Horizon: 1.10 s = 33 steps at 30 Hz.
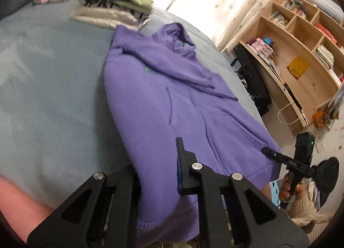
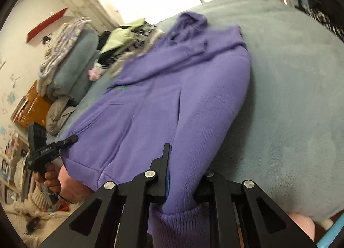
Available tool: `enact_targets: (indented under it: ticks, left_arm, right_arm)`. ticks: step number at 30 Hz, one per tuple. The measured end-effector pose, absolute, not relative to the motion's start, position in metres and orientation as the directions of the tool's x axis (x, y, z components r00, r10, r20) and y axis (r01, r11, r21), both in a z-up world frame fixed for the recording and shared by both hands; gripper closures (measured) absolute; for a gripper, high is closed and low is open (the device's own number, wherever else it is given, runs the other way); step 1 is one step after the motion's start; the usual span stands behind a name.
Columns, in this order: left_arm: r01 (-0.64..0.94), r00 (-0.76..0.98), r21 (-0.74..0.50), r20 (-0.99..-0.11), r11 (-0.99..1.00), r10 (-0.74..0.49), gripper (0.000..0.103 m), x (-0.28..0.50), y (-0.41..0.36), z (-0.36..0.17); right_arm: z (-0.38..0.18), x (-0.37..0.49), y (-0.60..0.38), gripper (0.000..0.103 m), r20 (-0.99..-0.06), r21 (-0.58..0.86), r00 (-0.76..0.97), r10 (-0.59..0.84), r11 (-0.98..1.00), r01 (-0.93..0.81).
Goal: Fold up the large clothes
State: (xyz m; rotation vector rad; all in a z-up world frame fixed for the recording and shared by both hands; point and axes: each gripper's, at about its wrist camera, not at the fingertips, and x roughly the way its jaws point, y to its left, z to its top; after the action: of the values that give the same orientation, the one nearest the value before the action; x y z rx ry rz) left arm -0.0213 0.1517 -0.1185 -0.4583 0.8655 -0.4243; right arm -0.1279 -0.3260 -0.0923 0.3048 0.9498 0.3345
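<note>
Garment: a purple hoodie (image 1: 172, 89) is laid front-up on the grey-blue bed cover (image 1: 53, 102); in the left wrist view it fills the centre of the frame, hood at upper centre, hem at the bottom edge.
Long axis: the hoodie runs from the hem at the bottom of both frames up and away to the hood; both sleeves appear already folded in over the chest.
Left gripper (image 1: 163, 175): jaws are closed on the ribbed hem at one bottom corner, cloth pinched between them at lower centre of the left wrist view.
Right gripper (image 2: 182, 179): jaws are closed on the opposite hem corner, cloth bunched between them at lower centre of the right wrist view; it is also seen at lower right of the left wrist view.
Key relation: the rest of the hoodie lies forward of both grippers, so the hem would be carried along the long axis toward the hood. Neither hand is nearer; each holds its own corner.
Step judged: bottom-to-top fold just begun.
Surroundings: a pile of folded clothes (image 1: 116, 5) sits just beyond the hood, upper centre-left.
Risk: the sleeves may slip out during the lift.
</note>
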Motion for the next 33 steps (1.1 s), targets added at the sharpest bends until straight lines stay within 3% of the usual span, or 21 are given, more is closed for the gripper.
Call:
enact_targets:
  ticks: [6,11,16,22,27,28,30,32,33]
  left_arm:
    - [0.169,0.501,-0.527,-0.682,0.833,-0.533,0.093,-0.064,0.174,-0.100]
    - [0.154,0.475,-0.573,-0.671,0.805,-0.569,0.093,-0.065,0.183,-0.100]
    - [0.147,0.514,-0.638,-0.603,0.756,-0.609,0.093,-0.018,0.179,-0.084]
    - [0.122,0.577,-0.673,-0.550,0.729,-0.604,0.088,0.102,0.171,-0.064]
    - [-0.025,0.572,-0.756,-0.547,0.654,-0.611,0.063,0.218,0.174,-0.088]
    - [-0.067,0.561,-0.769,-0.556,0.636,-0.613,0.054,0.240,0.174,-0.096]
    - [-0.114,0.561,-0.792,-0.550,0.600,-0.619,0.044,0.268,0.174,-0.110]
    - [-0.136,0.574,-0.810,-0.533,0.570,-0.621,0.043,0.288,0.175,-0.122]
    - [-0.136,0.590,-0.811,-0.528,0.570,-0.610,0.042,0.294,0.178,-0.126]
  right_arm:
    - [-0.067,-0.168,-0.310,0.091,-0.777,0.388,0.461,0.429,0.903,-0.186]
    - [-0.072,-0.176,-0.311,0.091,-0.785,0.438,0.414,0.461,0.885,-0.155]
    - [-0.063,-0.138,-0.322,0.091,-0.717,0.546,0.447,0.535,0.830,-0.117]
    - [-0.030,-0.024,-0.350,0.088,-0.657,0.609,0.518,0.548,0.791,-0.066]
    - [-0.032,0.096,-0.373,0.065,-0.646,0.689,0.515,0.564,0.721,0.075]
    - [-0.036,0.113,-0.375,0.061,-0.649,0.697,0.511,0.563,0.709,0.104]
    - [-0.044,0.149,-0.378,0.034,-0.649,0.711,0.518,0.558,0.687,0.150]
    - [-0.047,0.173,-0.383,0.018,-0.624,0.729,0.556,0.549,0.665,0.161]
    - [-0.052,0.180,-0.385,0.015,-0.604,0.747,0.567,0.560,0.645,0.159]
